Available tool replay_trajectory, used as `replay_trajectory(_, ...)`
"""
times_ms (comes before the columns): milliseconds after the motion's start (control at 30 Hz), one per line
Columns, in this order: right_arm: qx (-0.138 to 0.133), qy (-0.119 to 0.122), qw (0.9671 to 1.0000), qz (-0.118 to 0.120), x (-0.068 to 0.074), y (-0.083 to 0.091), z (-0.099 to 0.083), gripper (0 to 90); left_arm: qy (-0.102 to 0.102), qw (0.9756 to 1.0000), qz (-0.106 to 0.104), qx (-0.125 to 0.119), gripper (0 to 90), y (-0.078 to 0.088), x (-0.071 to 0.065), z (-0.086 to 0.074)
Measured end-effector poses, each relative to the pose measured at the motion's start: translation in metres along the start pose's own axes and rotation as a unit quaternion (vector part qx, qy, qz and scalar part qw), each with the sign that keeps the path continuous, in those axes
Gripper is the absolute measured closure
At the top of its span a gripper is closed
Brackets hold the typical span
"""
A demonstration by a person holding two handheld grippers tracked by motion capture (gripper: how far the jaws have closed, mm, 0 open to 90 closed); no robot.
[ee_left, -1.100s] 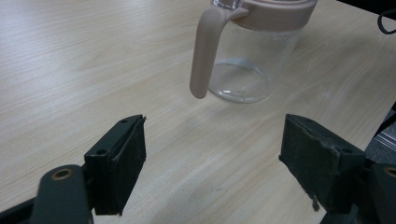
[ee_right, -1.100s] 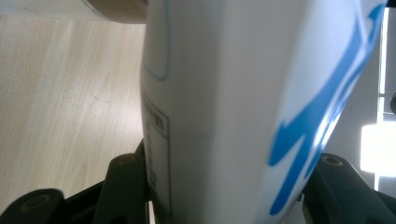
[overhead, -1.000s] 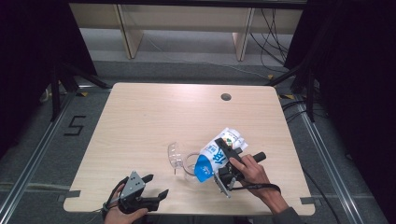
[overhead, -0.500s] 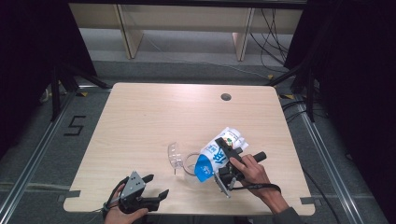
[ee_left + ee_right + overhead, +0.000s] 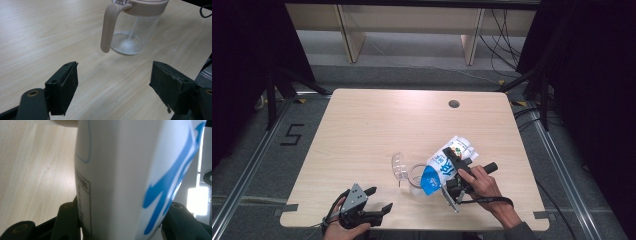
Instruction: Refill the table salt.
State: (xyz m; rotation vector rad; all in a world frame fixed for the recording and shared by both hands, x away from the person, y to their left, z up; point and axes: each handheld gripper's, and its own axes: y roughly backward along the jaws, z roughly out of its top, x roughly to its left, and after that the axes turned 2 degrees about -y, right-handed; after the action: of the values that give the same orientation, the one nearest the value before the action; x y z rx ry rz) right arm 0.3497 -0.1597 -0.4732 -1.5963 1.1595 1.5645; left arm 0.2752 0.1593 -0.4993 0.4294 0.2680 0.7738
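Nothing has moved since the earlier pictures. The right gripper (image 5: 451, 170) holds the tipped bag (image 5: 443, 164) over the jug (image 5: 416, 176) the same way.

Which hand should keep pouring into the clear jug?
Right. The right tool grips the tilted blue-and-white carton above the clear plastic jug with a beige handle; the left tool sits open and apart from it.

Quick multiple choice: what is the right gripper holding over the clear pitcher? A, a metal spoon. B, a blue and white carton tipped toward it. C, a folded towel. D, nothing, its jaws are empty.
B: the right gripper is clamped on the blue and white carton, which tilts down toward the clear pitcher; the right gripper view has the carton between both jaws.
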Motion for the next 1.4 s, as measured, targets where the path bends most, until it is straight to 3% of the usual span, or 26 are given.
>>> replay_trajectory(233,0.020,-0.036,0.9991,0.008,0.0064,0.0013,-0.0005,52.0,-0.001,1.0000,0.000,0.000,21.8,0.0001,0.0002,0.0000)
replay_trajectory(467,0.011,-0.013,0.9999,0.001,0.0044,0.0000,0.0002,52.4,0.000,1.0000,0.000,0.000,21.8,0.0001,0.0001,0.0000)
replay_trajectory(500,0.022,-0.029,0.9993,0.006,0.0070,0.0011,0.0000,52.4,-0.001,1.0000,0.000,0.000,21.8,0.0002,0.0002,0.0000)
replay_trajectory(567,0.021,-0.032,0.9992,0.007,0.0070,0.0012,-0.0003,52.4,-0.001,1.0000,0.000,0.001,21.8,0.0002,0.0002,-0.0001)
replay_trajectory(733,0.011,-0.012,0.9999,0.001,0.0047,-0.0001,0.0002,52.6,-0.001,1.0000,0.000,0.000,21.8,0.0001,0.0003,0.0000)
replay_trajectory(800,0.022,-0.031,0.9993,0.006,0.0075,0.0015,0.0000,52.6,-0.001,1.0000,0.000,0.000,21.8,0.0001,0.0002,0.0000)
replay_trajectory(867,0.020,-0.028,0.9994,0.004,0.0071,0.0012,0.0000,52.6,-0.001,1.0000,0.000,0.000,21.8,0.0001,0.0001,-0.0001)
replay_trajectory(967,0.004,0.005,1.0000,-0.005,0.0021,-0.0001,0.0006,52.7,0.001,1.0000,-0.002,-0.001,21.8,-0.0002,0.0000,-0.0002)
replay_trajectory(1067,0.001,0.006,1.0000,-0.007,0.0024,-0.0003,0.0006,52.7,0.004,1.0000,-0.003,-0.002,21.8,-0.0005,-0.0004,-0.0004)
replay_trajectory(1100,0.007,-0.010,0.9999,-0.002,0.0048,0.0000,0.0004,52.8,0.001,1.0000,-0.003,-0.002,21.8,-0.0004,-0.0001,-0.0003)
replay_trajectory(1133,0.001,0.007,1.0000,-0.007,0.0022,-0.0003,0.0008,52.8,0.002,1.0000,-0.002,-0.002,21.8,-0.0004,-0.0001,-0.0003)
replay_trajectory(1167,0.001,0.006,1.0000,-0.007,0.0024,-0.0003,0.0007,52.8,0.003,1.0000,-0.003,-0.002,21.8,-0.0005,0.0000,-0.0004)
replay_trajectory(1233,0.008,-0.008,0.9999,-0.004,0.0049,0.0002,0.0004,52.9,0.003,1.0000,-0.003,-0.002,21.8,-0.0005,-0.0002,-0.0004)
replay_trajectory(1300,0.006,0.012,0.9999,-0.008,0.0023,0.0002,0.0007,52.9,-0.001,1.0000,-0.003,-0.001,21.8,-0.0004,0.0000,-0.0002)
replay_trajectory(1400,0.007,0.012,0.9999,-0.008,0.0021,0.0002,0.0004,52.9,0.003,1.0000,-0.003,-0.002,21.8,-0.0005,-0.0001,-0.0003)
